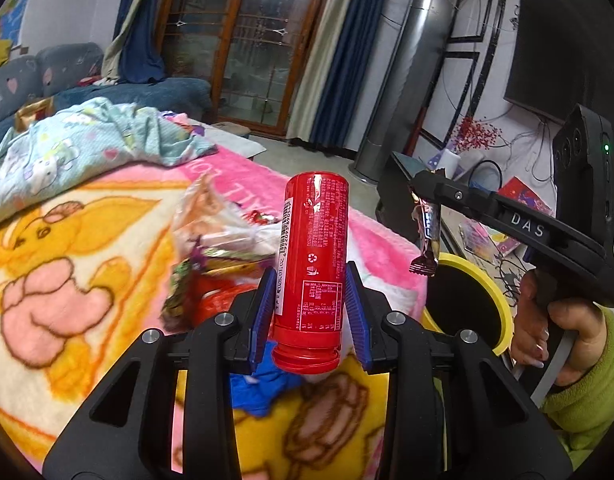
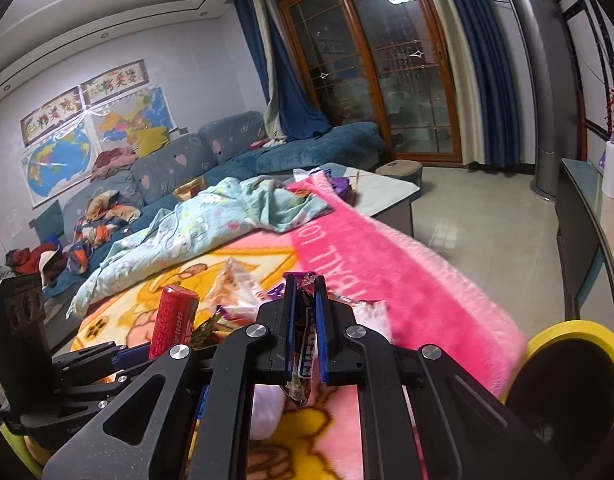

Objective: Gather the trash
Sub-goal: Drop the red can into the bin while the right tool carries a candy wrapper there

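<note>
Where wrappers lie, pink blanket (image 2: 407,280)

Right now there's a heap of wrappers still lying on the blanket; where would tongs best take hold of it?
Probably at the clear crinkled bag that sticks up at the heap's top, coming from above. It stands proud of the blanket, so flat pads can close across its thin folds; the flatter wrappers lower down give less to pinch. Both tongs are full: the left holds the can, the right a wrapper.
</note>
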`<state>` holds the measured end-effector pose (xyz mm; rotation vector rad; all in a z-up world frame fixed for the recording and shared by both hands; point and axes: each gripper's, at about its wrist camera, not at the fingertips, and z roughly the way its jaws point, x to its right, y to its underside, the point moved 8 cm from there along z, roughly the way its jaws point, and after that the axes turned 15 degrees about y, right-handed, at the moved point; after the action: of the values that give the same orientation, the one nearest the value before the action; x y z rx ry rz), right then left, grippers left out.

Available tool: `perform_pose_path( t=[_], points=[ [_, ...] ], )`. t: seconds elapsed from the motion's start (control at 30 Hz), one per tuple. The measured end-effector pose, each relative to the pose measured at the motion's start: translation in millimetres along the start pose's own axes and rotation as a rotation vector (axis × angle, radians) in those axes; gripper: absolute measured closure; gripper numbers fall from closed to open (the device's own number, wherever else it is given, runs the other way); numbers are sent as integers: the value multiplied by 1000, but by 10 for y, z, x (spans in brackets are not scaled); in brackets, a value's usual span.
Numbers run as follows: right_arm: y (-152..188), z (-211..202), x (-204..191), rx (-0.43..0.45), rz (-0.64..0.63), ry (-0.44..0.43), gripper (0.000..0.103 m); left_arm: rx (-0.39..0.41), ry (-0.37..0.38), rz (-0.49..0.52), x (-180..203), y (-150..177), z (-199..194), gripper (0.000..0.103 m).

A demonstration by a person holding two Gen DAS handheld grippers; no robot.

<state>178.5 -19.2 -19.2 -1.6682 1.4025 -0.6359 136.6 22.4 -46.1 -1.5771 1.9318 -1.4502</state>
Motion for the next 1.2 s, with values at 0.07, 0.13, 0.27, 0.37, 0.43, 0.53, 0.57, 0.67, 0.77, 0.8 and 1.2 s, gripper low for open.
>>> perform_pose_path(
  t=[0.07,0.13,0.27,0.37,0.43,0.53,0.57,0.67,0.77,0.8,1.2],
  points=[
    [-26,-43,98,9,-3,16,94,-5,8,10,71,-24,63,76],
    [-47,-73,186,14,-1,31,94,-8,19,20,150,-45,122,76],
    [-87,-114,438,10,32,56,94,-11,39,41,311,-92,236,76],
    [-111,-159,597,20,38,77,94,-11,58,59,448,-117,312,76],
    [-113,-188,690,23,45,89,94,-16,70,72,555,-126,386,76],
    [-111,-228,871,28,60,112,94,-30,90,93,709,-124,500,76],
    [-112,-234,917,28,65,118,94,-35,95,100,760,-119,536,76],
    [-123,-257,1098,32,82,140,94,-49,109,114,866,-117,636,76],
    [-121,-268,1306,28,109,161,94,-66,124,139,981,-99,755,76],
    [-115,-264,1354,25,115,165,94,-69,128,142,996,-91,775,76],
    [-35,-285,2158,-8,195,270,94,-154,237,172,1464,95,1370,76]
  ],
)
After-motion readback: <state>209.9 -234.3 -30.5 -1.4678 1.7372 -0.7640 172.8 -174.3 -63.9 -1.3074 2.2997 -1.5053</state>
